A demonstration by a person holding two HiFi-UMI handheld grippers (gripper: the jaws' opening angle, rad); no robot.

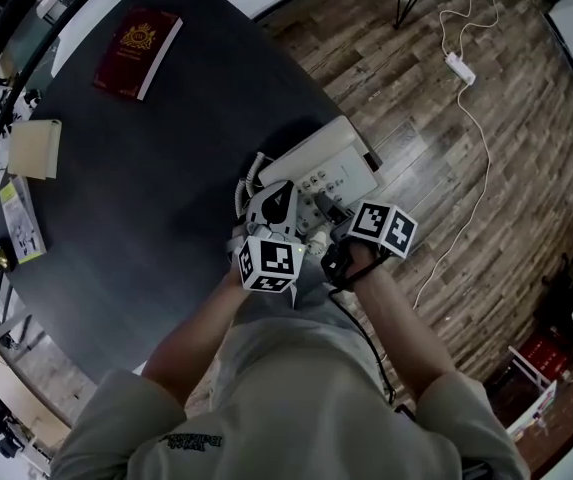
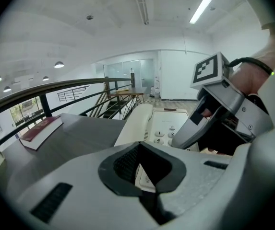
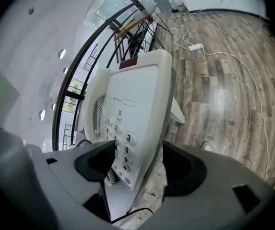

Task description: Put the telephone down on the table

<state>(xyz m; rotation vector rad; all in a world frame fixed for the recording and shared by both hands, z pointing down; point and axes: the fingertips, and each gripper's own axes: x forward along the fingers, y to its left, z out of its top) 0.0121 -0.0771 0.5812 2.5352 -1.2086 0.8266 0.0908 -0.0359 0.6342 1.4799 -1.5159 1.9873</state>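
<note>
Telephone (image 1: 331, 156) diagonal, keypad end nearest

**Table and floor: positions**

Telephone (image 1: 331, 168): at the near right edge of the table (image 1: 146, 218).
Left tool (image 1: 269, 206): at the telephone's near left corner.
Right tool (image 1: 332, 214): beside it, straddling the telephone's near end.
Book (image 1: 137, 52): on the table's far side, well apart.
Pad (image 1: 34, 149): at the left edge.
Packet (image 1: 21, 220): just nearer along that edge.
Power strip (image 1: 460, 67): on the floor (image 1: 526, 168), far right.
</note>
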